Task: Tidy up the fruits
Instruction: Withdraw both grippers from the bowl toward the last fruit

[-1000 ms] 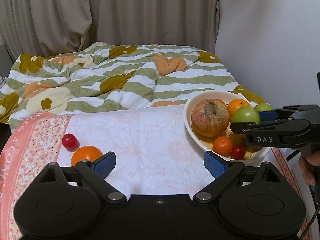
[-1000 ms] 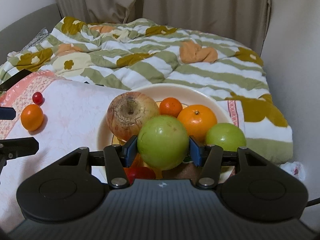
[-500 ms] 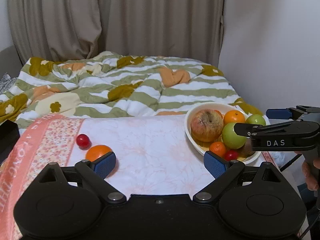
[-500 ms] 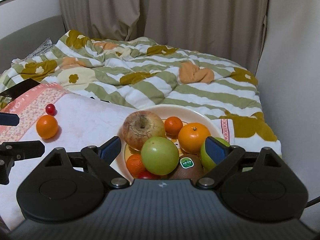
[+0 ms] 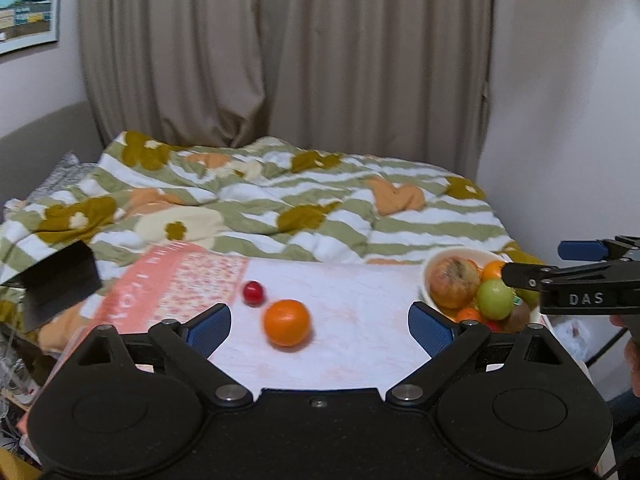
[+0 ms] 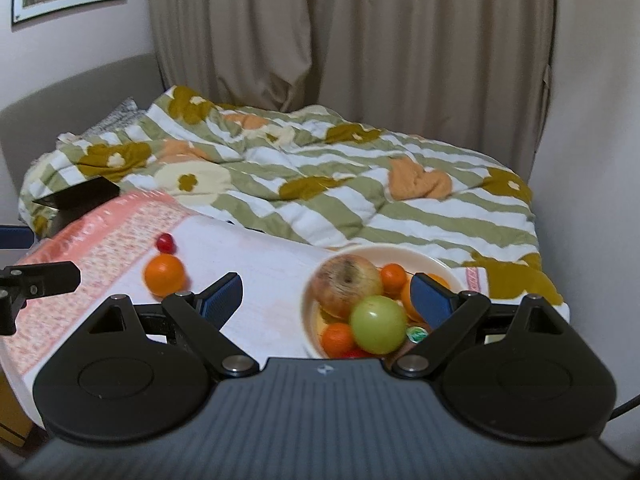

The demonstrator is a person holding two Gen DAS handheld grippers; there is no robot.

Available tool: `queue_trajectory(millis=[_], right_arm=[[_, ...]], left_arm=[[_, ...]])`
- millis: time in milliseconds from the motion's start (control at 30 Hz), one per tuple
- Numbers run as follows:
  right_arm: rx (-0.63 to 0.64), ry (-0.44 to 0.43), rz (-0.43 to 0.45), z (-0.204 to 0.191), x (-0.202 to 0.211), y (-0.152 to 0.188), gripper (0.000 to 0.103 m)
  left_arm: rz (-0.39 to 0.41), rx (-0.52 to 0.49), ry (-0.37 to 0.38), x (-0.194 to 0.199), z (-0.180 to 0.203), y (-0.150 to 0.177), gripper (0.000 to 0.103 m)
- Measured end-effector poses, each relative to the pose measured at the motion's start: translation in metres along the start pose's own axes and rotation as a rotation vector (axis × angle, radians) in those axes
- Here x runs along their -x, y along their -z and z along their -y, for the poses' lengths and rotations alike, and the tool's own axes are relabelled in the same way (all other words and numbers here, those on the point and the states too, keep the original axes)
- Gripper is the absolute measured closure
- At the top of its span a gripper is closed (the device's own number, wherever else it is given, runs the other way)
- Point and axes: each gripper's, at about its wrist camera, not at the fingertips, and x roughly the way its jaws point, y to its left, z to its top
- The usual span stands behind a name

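Left wrist view: left gripper (image 5: 319, 326) jaws apart, empty; round orange citrus (image 5: 287, 322) and small red cherry tomato (image 5: 253, 293) loose on white cloth-covered tabletop (image 5: 360, 344).

Right wrist view: right gripper (image 6: 326, 300) jaws wide, empty; cream ceramic bowl (image 6: 436, 263) holds remaining fruit. Two pieces apparently left.

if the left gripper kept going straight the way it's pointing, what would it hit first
Probably the loose orange on the white cloth: it lies between the open jaws of the left gripper, slightly left of centre. Depth is uncertain.
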Motion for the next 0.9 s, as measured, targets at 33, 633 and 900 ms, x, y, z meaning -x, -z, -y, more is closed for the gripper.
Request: queue_trajectory(millis=[33,633,900], right_arm=[[0.0,-0.007,0.003,-0.005,0.002,-0.002,0.0],[-0.084,0.013,-0.056,-0.101,-0.018,-0.022,0.0],[-0.123,0.093,-0.113,-0.152,-0.059,-0.025,0.0]], left_arm=[[0.005,0.003,-0.009,0.003,-0.005,0.0,0.005],[-0.022,-0.04,0.027,-0.031,-0.128,-0.038,0.004],[-0.086,-0.121,0.164,-0.092,-0.161,-0.052,0.004]])
